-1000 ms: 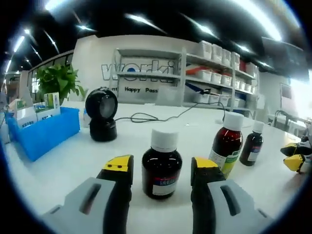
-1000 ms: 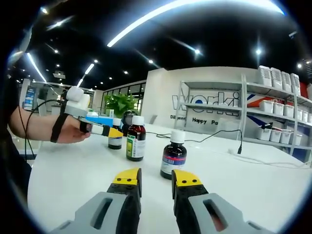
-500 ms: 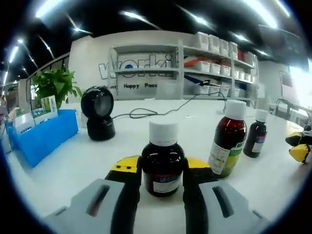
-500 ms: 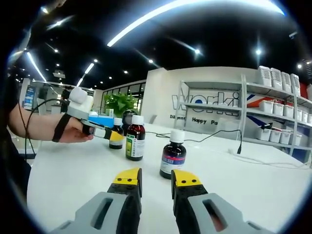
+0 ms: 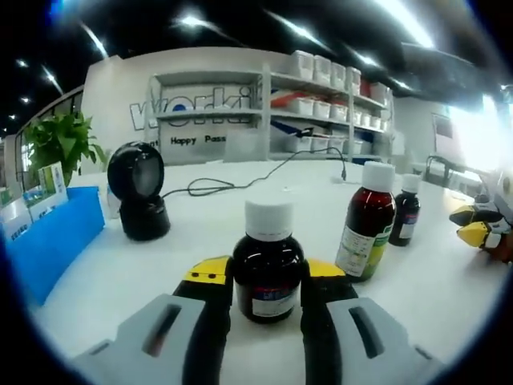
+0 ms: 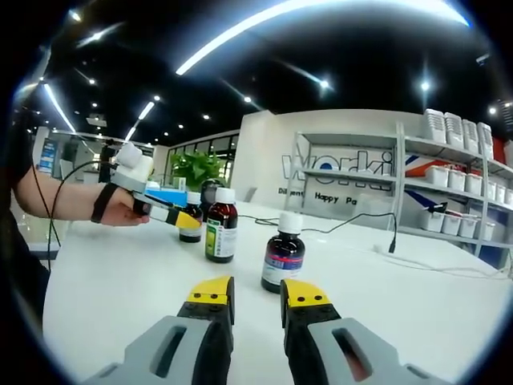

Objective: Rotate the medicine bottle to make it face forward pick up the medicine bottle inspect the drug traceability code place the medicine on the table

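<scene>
Left tongs (image 5: 267,281): the two yellow-tipped jaws stand closed against the sides of a small dark glass medicine bottle with a white cap (image 5: 268,265); the bottle is upright between them, its label toward the camera; whether its base touches the white table (image 5: 200,233) or is raised cannot be told.

In the left gripper view, a taller amber bottle with a white cap and green-and-white label (image 5: 365,223) stands just right of the held bottle; a smaller dark bottle (image 5: 405,212) stands beside that one, further back; a black round scanner on a stand (image 5: 138,191) sits to the left, with a black cable (image 5: 240,183) trailing across the table behind; a blue plastic bin (image 5: 48,241) lies at the far left edge.

Right tongs (image 6: 256,298): jaws nearly together with a narrow gap, holding nothing; they hover low above the table, well short of a dark capped bottle with a blue-and-red label (image 6: 282,255).
</scene>
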`<control>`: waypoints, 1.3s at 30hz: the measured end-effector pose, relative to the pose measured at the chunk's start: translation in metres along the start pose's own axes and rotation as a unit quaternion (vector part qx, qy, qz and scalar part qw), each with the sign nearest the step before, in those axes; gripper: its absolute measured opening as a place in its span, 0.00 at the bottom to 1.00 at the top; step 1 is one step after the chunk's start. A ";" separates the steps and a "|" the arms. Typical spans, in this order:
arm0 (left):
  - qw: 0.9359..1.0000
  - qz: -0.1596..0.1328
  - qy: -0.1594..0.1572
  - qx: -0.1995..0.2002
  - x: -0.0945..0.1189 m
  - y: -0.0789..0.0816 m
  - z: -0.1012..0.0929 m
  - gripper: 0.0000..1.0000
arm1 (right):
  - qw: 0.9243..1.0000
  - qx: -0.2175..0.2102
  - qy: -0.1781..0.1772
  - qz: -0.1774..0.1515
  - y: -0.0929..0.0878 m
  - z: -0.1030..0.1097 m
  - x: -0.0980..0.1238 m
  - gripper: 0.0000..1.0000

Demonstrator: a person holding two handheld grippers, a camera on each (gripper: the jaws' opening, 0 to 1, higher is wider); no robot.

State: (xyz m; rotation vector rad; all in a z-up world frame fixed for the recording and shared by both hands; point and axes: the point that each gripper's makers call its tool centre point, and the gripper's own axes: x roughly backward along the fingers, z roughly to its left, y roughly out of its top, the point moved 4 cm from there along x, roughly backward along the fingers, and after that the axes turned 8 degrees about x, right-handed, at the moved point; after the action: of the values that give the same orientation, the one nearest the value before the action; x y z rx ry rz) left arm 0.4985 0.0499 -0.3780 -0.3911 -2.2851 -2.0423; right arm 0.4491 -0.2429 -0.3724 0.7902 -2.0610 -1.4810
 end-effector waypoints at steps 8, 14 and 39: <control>0.998 0.003 -0.062 -0.012 0.003 0.000 -0.004 0.24 | 1.000 -0.001 0.000 0.000 0.000 0.000 0.000 0.18; 0.994 0.003 -0.106 -0.030 0.005 0.000 -0.005 0.24 | 1.000 0.000 0.000 0.000 0.000 0.000 0.000 0.18; 0.990 0.000 -0.135 -0.030 -0.002 0.000 -0.006 0.24 | 1.000 0.004 -0.001 0.007 -0.002 0.000 -0.001 0.18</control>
State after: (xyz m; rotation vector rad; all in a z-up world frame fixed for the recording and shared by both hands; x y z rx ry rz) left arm 0.4993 0.0441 -0.3779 -0.7119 -2.3693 -2.1812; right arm 0.4501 -0.2428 -0.3745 0.7772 -2.0715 -1.4671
